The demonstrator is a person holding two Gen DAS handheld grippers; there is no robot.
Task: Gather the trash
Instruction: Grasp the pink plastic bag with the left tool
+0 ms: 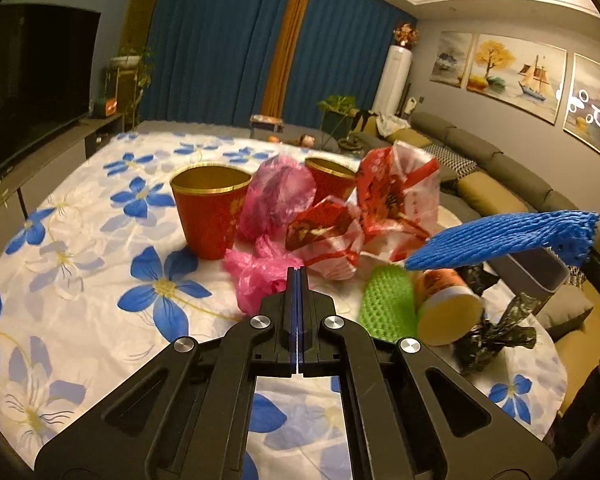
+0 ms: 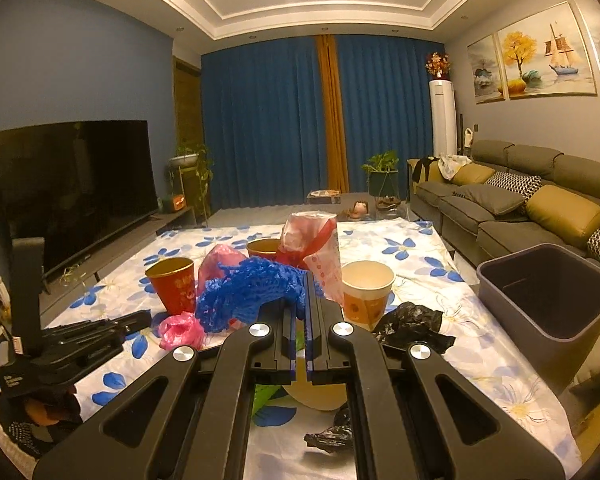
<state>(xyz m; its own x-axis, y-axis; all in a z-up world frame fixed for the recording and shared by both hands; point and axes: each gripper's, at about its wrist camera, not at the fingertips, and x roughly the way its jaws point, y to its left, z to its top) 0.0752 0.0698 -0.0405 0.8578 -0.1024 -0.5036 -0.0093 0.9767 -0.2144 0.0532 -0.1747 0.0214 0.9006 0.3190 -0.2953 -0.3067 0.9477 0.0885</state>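
Observation:
My right gripper (image 2: 300, 284) is shut on a blue foam net (image 2: 244, 296) and holds it above the table; the net also shows in the left wrist view (image 1: 504, 240), in the air at the right. My left gripper (image 1: 297, 276) is shut and empty, low over the flowered tablecloth (image 1: 100, 280), in front of a pink plastic bag (image 1: 256, 276). Red paper cups (image 1: 210, 212), red-and-white plastic bags (image 1: 396, 200), a green foam net (image 1: 388, 304), a tipped paper cup (image 1: 448, 308) and black plastic bags (image 1: 492, 332) lie on the table. A grey bin (image 2: 548, 300) stands at the table's right edge.
A sofa (image 2: 520, 200) with cushions runs along the right. A TV (image 2: 76, 184) stands on the left. The left gripper's body (image 2: 60, 344) shows at the lower left of the right wrist view. An upright paper cup (image 2: 366, 292) stands mid-table.

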